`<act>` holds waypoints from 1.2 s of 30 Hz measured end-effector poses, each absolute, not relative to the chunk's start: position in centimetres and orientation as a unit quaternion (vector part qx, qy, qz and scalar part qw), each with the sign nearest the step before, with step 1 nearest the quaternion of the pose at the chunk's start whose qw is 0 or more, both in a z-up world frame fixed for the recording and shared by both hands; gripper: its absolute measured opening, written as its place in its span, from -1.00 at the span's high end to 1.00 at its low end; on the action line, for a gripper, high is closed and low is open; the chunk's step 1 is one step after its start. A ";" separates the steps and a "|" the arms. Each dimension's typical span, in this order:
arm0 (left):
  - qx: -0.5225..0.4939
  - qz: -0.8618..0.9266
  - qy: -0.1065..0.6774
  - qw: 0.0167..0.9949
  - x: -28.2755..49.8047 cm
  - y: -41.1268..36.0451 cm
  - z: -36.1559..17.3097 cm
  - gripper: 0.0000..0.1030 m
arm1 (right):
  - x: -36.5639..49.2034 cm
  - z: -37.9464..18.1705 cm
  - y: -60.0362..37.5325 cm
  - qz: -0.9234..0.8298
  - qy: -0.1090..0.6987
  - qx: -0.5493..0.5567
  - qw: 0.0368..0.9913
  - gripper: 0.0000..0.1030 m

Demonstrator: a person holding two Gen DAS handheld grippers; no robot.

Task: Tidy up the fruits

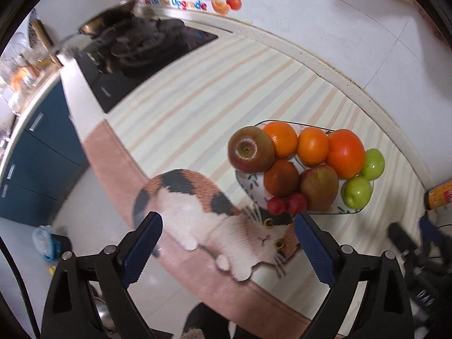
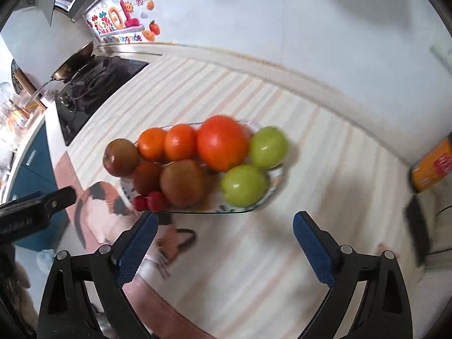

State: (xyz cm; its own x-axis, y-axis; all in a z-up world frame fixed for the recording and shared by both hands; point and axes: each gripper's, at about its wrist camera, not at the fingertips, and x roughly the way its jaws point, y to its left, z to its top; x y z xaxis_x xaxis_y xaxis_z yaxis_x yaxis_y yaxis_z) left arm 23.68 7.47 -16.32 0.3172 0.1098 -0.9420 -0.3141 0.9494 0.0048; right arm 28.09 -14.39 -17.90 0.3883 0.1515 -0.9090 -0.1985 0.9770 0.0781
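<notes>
Nearest in the right wrist view: right gripper [image 2: 224, 227], blue fingers spread wide, nothing between them. Just ahead and a little to the left of that gap, glass plate [image 2: 278, 182] on the striped mat [image 2: 226, 90], near rim close beyond the fingertips. Long axis of the plate roughly crosswise to the fingers, left to right. On the near rim, two small red fruits [image 2: 148, 201], almost in line with the left fingertip; behind them a reddish-brown apple [image 2: 183, 183] and a green apple [image 2: 243, 185], the latter nearly dead ahead. Farther back, a second green apple [image 2: 268, 147], a large orange [image 2: 221, 141], two smaller oranges [image 2: 166, 144], and at the far left end another apple [image 2: 120, 156] leaning out over the rim.

From the left wrist view: left gripper [image 1: 227, 227] likewise wide open and empty, hovering over the cat print [image 1: 197, 206], plate well off to its right and ahead. Red fruits just beyond its right fingertip.

Judgement: right gripper better aligned, plate squarely ahead; short forward reach onto the near green apple likely enough. Pile crowded, fruit touching fruit, so risk of nudging neighbours off the rim.
</notes>
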 end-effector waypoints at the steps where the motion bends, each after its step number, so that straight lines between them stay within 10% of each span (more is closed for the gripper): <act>1: -0.086 0.133 0.567 0.808 23.2 7.3 -16.1 -0.85 | 27.8 -17.4 -14.7 0.102 0.539 -0.026 0.836 -0.92; 36: -0.055 0.083 0.425 0.900 4.1 2.7 2.6 -0.85 | 5.8 6.5 -17.5 0.090 0.401 -0.026 0.911 -0.96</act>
